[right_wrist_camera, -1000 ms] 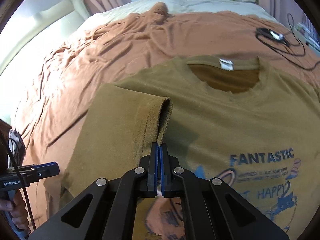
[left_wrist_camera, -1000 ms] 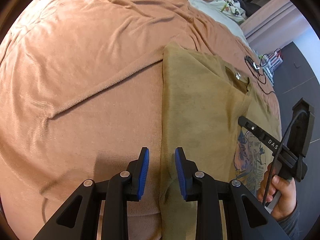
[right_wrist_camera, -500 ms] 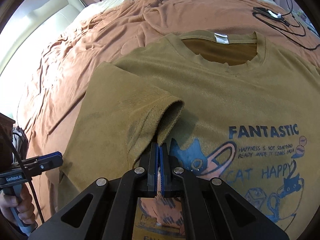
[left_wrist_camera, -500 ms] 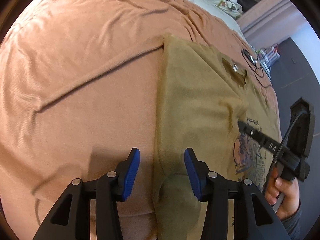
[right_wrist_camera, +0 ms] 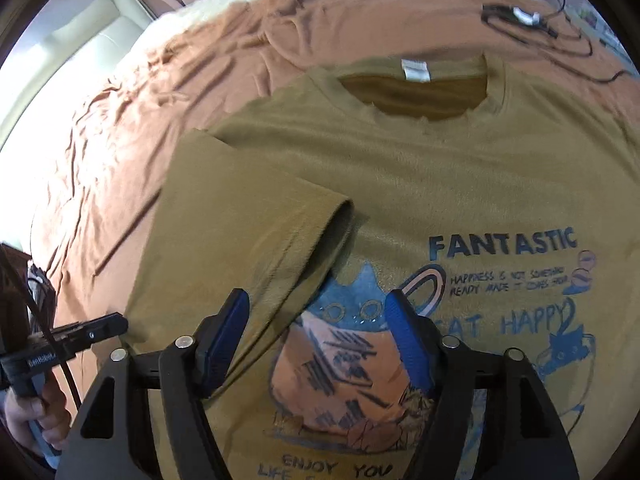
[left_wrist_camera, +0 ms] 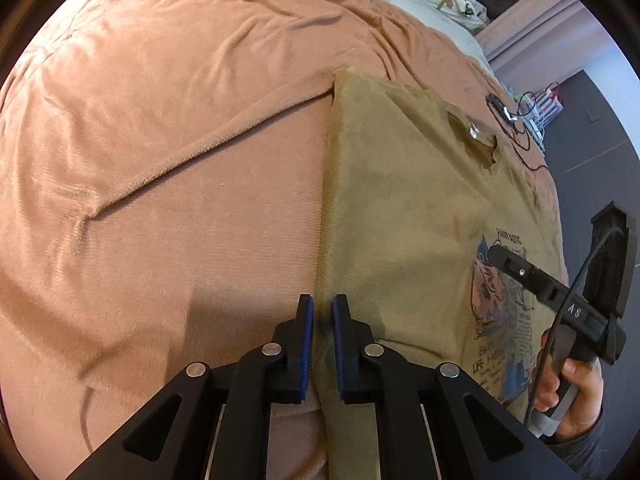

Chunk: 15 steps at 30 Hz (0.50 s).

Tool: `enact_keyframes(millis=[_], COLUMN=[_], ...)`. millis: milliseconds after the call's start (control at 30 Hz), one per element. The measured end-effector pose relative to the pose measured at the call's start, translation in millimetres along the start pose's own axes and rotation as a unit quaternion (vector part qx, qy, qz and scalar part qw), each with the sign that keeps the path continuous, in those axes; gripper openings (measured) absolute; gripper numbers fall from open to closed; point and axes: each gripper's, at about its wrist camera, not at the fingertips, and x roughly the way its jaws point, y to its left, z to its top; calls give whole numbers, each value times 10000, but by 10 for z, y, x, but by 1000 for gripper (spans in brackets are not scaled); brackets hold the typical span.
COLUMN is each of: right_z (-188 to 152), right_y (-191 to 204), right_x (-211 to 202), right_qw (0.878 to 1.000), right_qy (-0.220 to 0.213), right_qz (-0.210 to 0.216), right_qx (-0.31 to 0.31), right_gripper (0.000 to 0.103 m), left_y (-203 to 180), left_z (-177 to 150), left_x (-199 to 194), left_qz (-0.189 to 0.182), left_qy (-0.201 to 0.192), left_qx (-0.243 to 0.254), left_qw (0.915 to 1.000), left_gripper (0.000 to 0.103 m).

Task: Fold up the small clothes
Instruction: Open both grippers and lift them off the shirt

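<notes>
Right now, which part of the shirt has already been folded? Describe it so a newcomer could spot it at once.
Start at the orange-brown bedspread and find the mustard T-shirt lying print-up on it. On the side away from the word FANTASTIC, the short sleeve lies folded inward over the chest. Its hemmed cuff opening reaches the blue cat print, unlike the flat fabric around it.

The mustard T-shirt (right_wrist_camera: 400, 184) carries a blue print: "FANTASTIC" in big letters, under it "CAT HAPPY", and at the lower edge "ENJOY YOU" and "LIFE". The small lines between are too blurred to read surely. The left gripper (right_wrist_camera: 60, 344) has a label "GenRobot"
</notes>
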Motion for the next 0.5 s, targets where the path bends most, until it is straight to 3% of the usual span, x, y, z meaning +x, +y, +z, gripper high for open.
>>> enact_keyframes(millis=[133,200,267,333,500], right_z=[-107,-159,-204,-255,-406], right_y=[148,249,361,453,591], right_x=[-124,-171,-193,-166,-63], right_qw=[9993,9984,9968,9954,9917], right_qy=[-170,-239,-263,-186,56], right_qz=[-92,49,218,368,440], right_qx=[-314,-509,-720,-869,-1208], right_gripper=[69,69,62,58,58], left_y=[23,27,41,65,120], left_z=[-32,-42,-68,-109,-238], left_x=[-52,-72,-110,-178,-416], left_qz=[35,72,134,178,376], left_qy=[-24,-37,-52,-92,-330], left_qx=[-71,-117,-157,-204,-278], left_qw=[10000,9999,9998,9996,9984], left_gripper=[11,11,13,19,48])
